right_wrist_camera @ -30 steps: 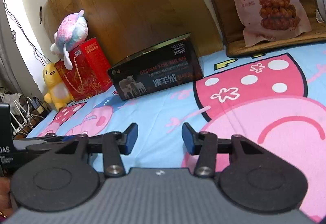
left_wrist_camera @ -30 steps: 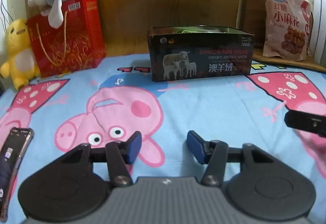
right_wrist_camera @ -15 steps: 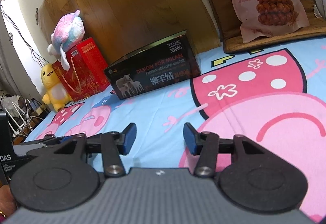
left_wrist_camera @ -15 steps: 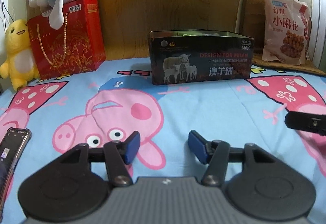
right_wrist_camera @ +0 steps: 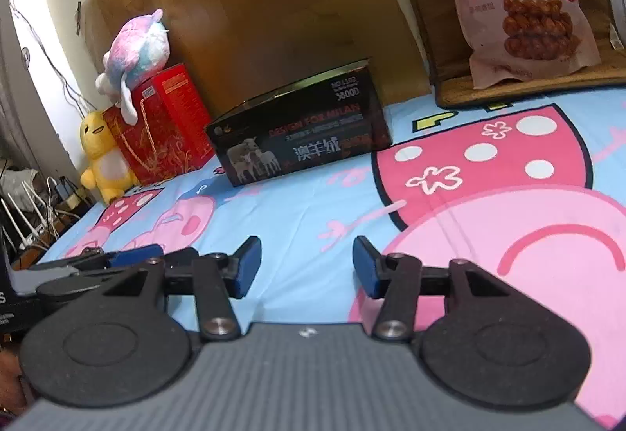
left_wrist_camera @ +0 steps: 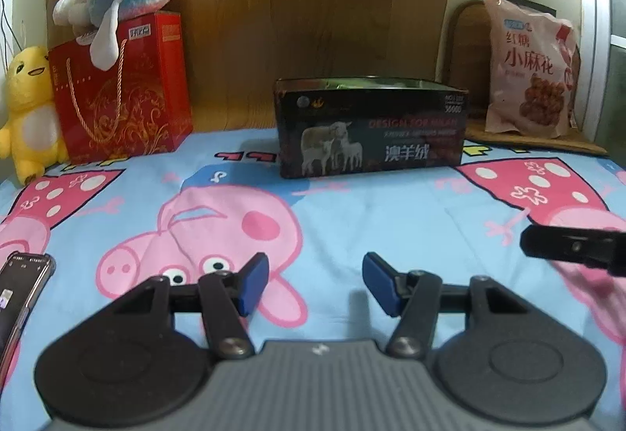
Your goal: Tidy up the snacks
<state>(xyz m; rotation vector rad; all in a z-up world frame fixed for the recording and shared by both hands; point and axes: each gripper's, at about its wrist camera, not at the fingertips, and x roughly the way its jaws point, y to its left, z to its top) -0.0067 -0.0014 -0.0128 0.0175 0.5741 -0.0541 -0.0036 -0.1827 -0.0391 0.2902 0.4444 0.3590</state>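
Observation:
A pink snack bag printed with fried twists leans upright on a brown mat at the back right; it also shows in the right wrist view. A black open-top box with sheep on its front stands on the cartoon sheet at the back middle, and in the right wrist view. My left gripper is open and empty, low over the sheet, well short of the box. My right gripper is open and empty, to its right. Its finger shows at the left wrist view's right edge.
A red gift bag with a pink plush on top stands at the back left, a yellow plush beside it. A phone lies at the left edge. A wooden board backs the bed.
Both grippers have tilted or drawn back slightly, so the box and snack bag sit a little lower and farther in view. Both stay open and empty.

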